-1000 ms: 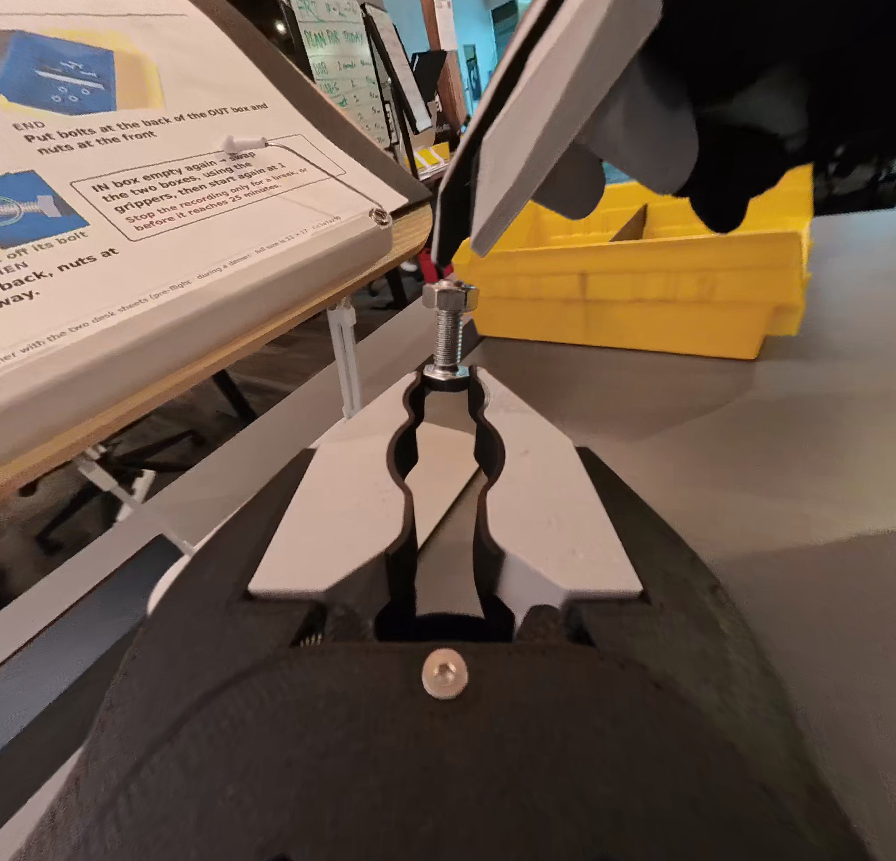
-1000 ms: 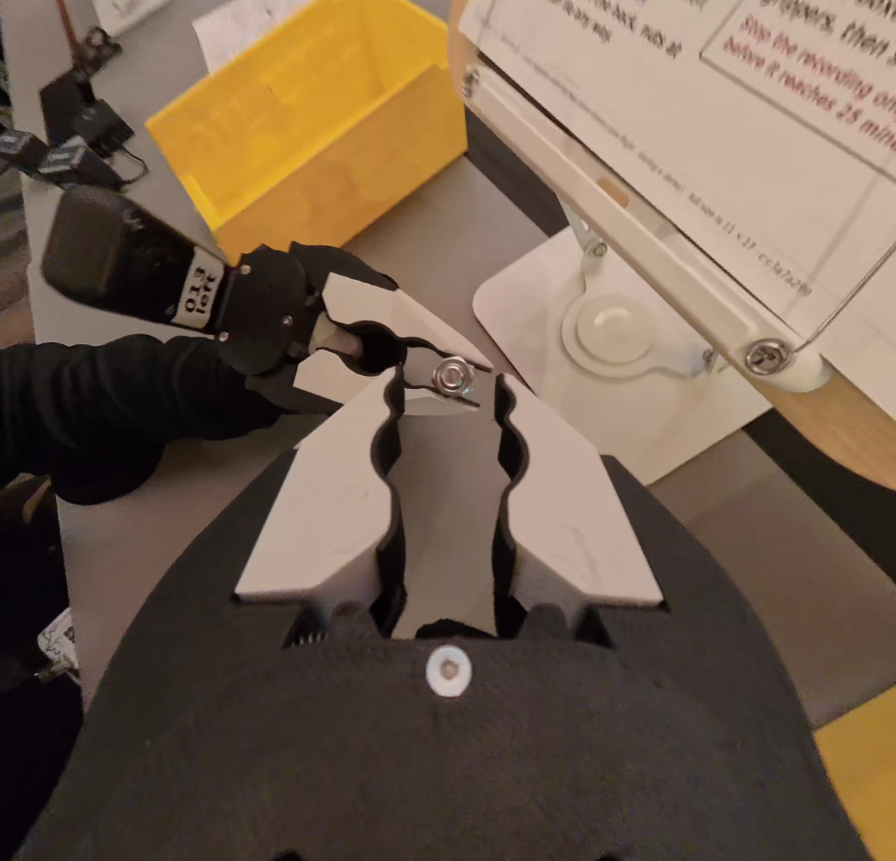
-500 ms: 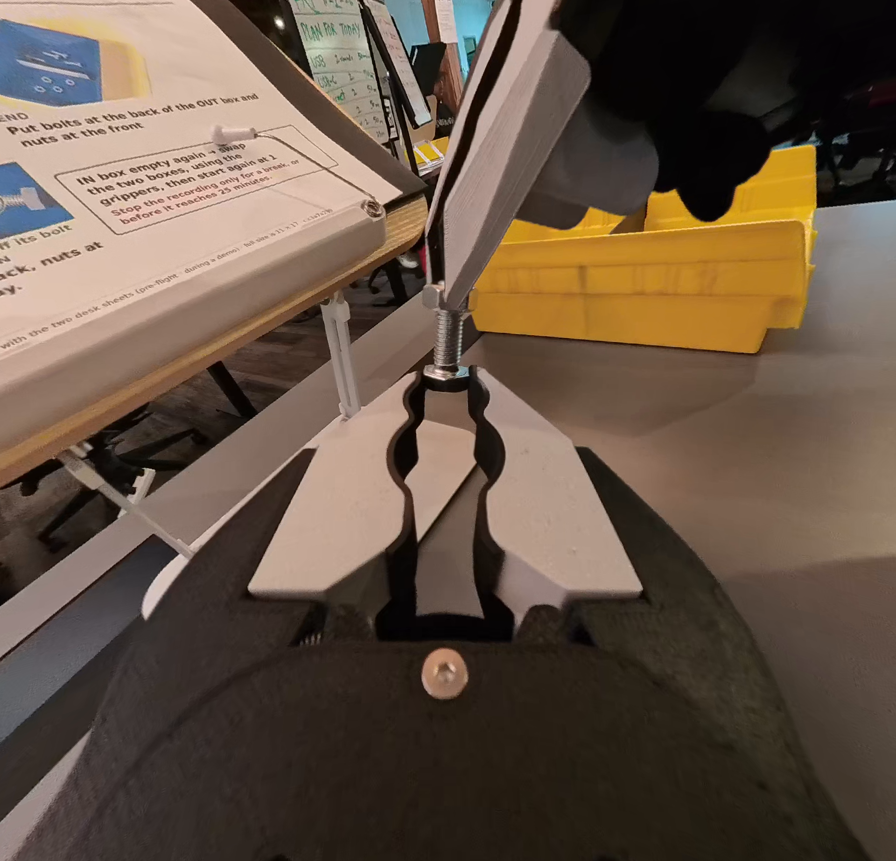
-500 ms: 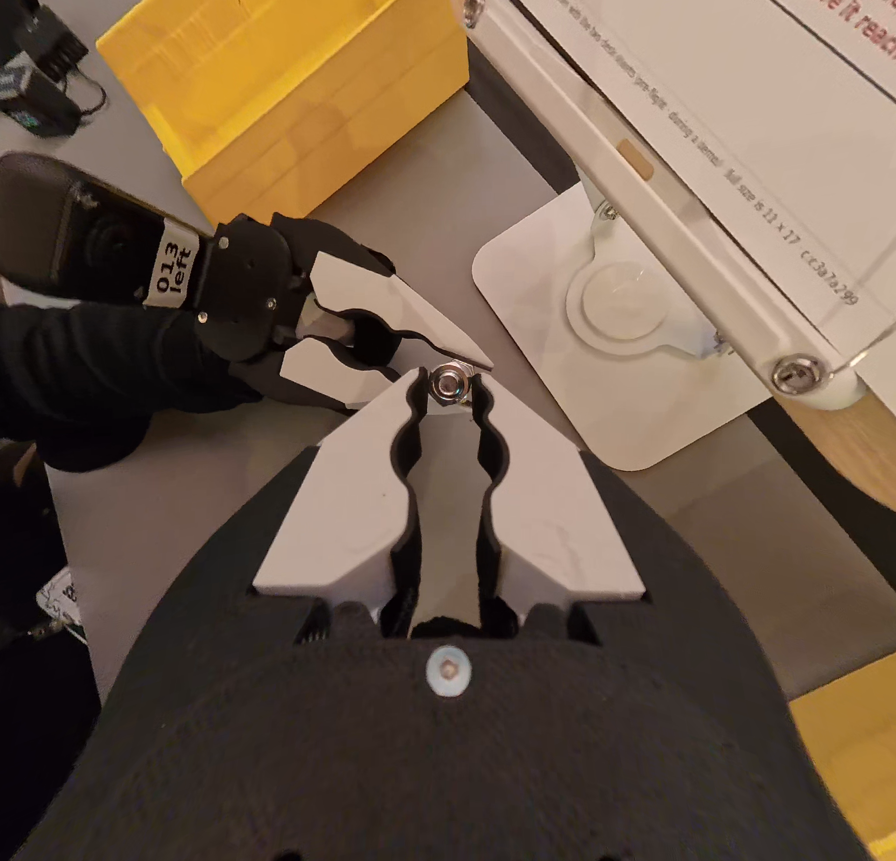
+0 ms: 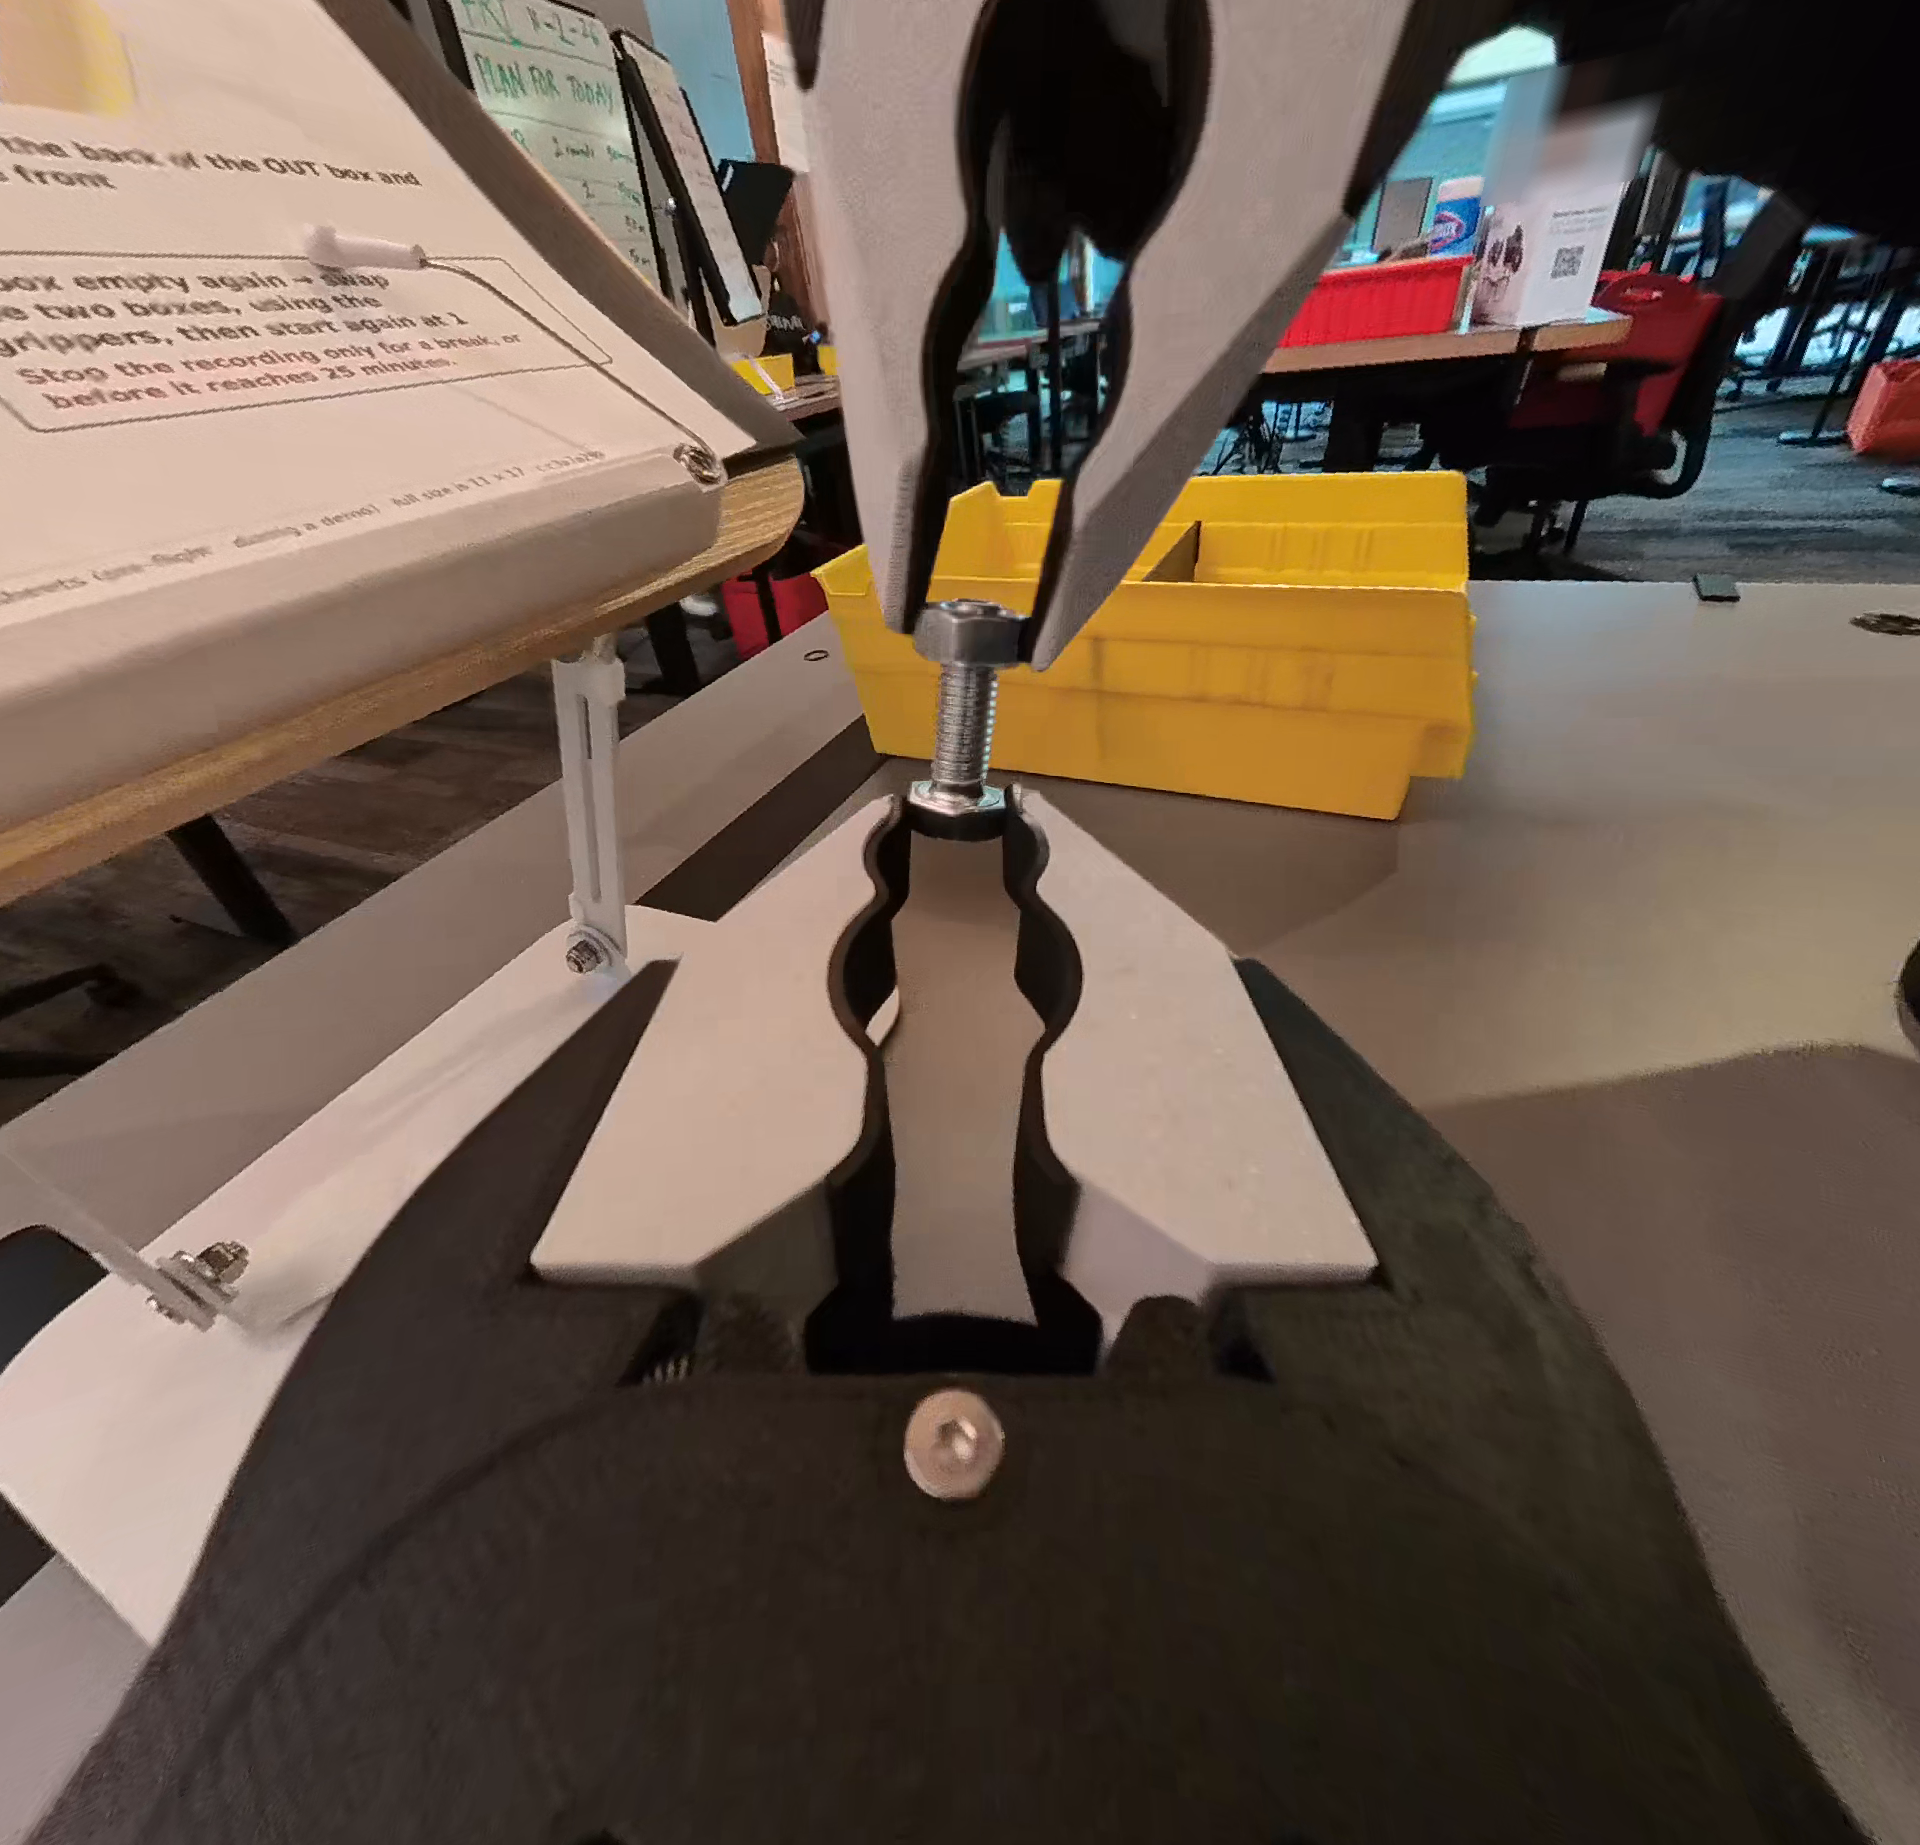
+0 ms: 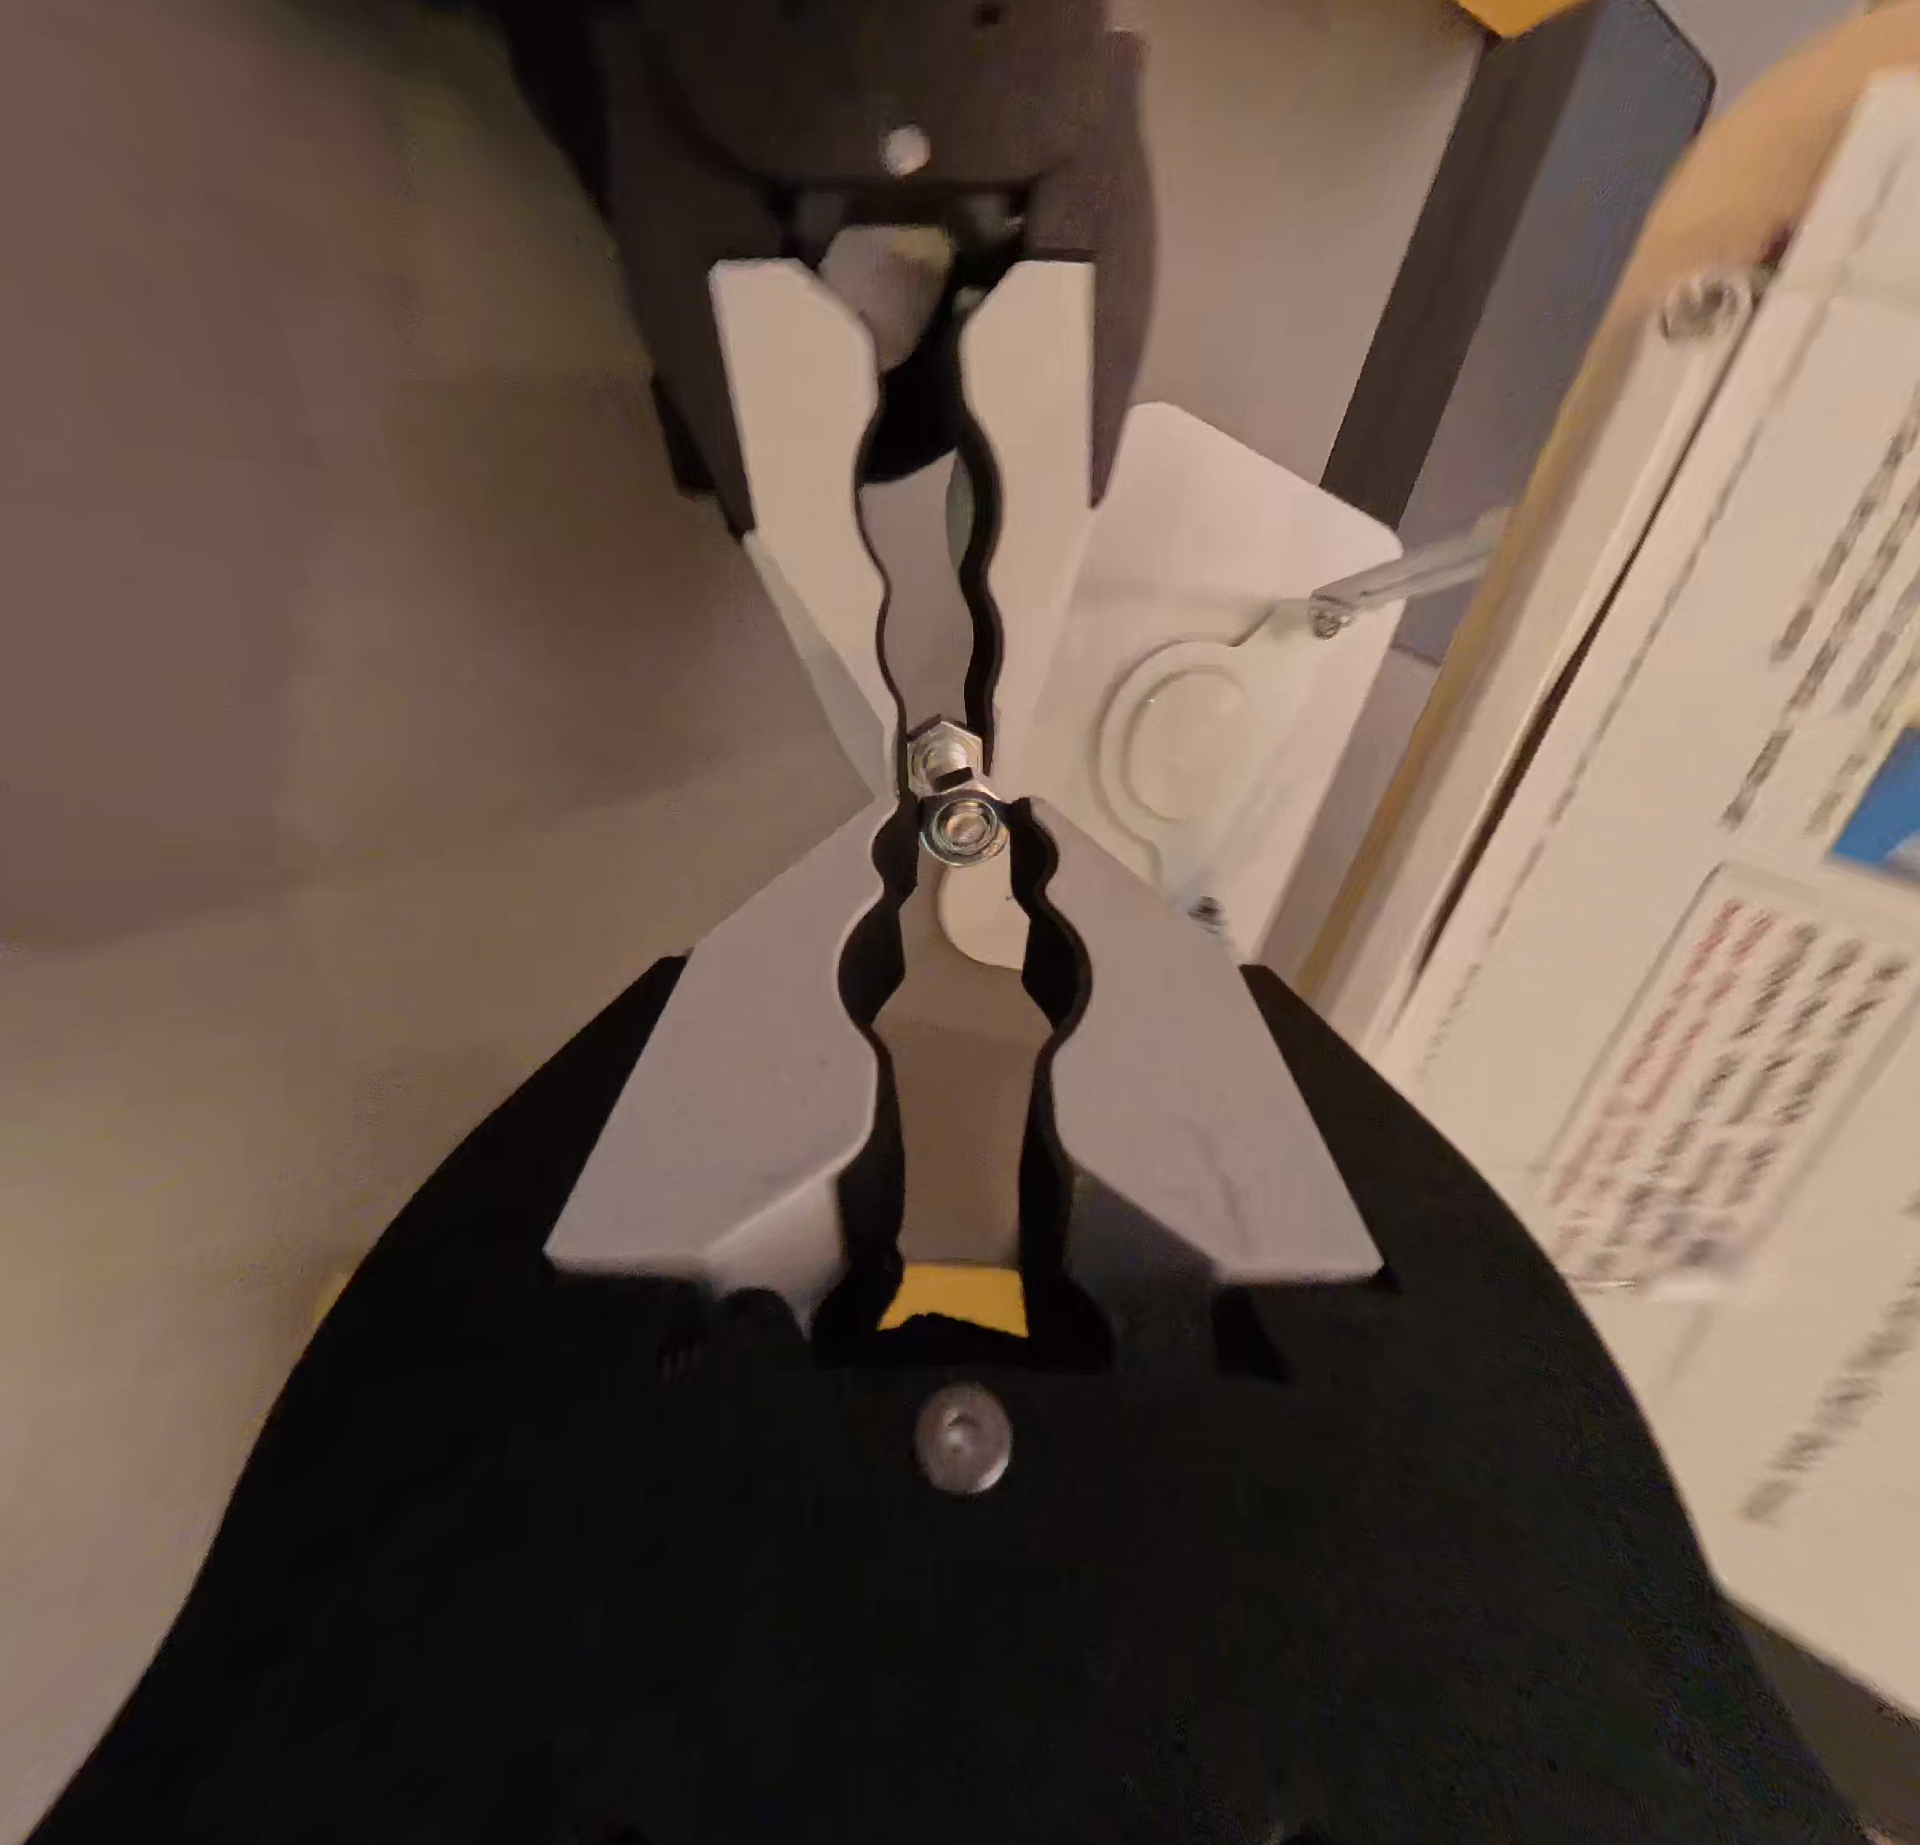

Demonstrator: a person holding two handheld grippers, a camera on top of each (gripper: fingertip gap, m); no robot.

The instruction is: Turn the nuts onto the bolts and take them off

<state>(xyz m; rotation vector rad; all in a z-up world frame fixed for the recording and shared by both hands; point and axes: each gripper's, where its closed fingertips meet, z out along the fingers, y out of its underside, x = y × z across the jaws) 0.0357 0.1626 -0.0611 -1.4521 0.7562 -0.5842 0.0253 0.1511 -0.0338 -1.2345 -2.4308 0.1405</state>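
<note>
Steel bolt (image 5: 964,720) upright, head pinched by left gripper (image 5: 961,821), nut (image 5: 971,634) by right gripper (image 5: 977,642), above bare table (image 5: 1558,860).

My right gripper (image 5: 971,621) runs off the top edge in the left wrist view. The instruction sheet (image 6: 1683,912) is blurred and cut by the right edge. Background tables (image 5: 1455,346) are too small to read clearly.

I saw printed black and red lines on the white instruction sheet (image 5: 312,341) clipped to the tilted board beside me. Behind it a whiteboard (image 5: 551,122) carried green handwriting, and a white card (image 5: 1558,247) far back bore a square code.
</note>
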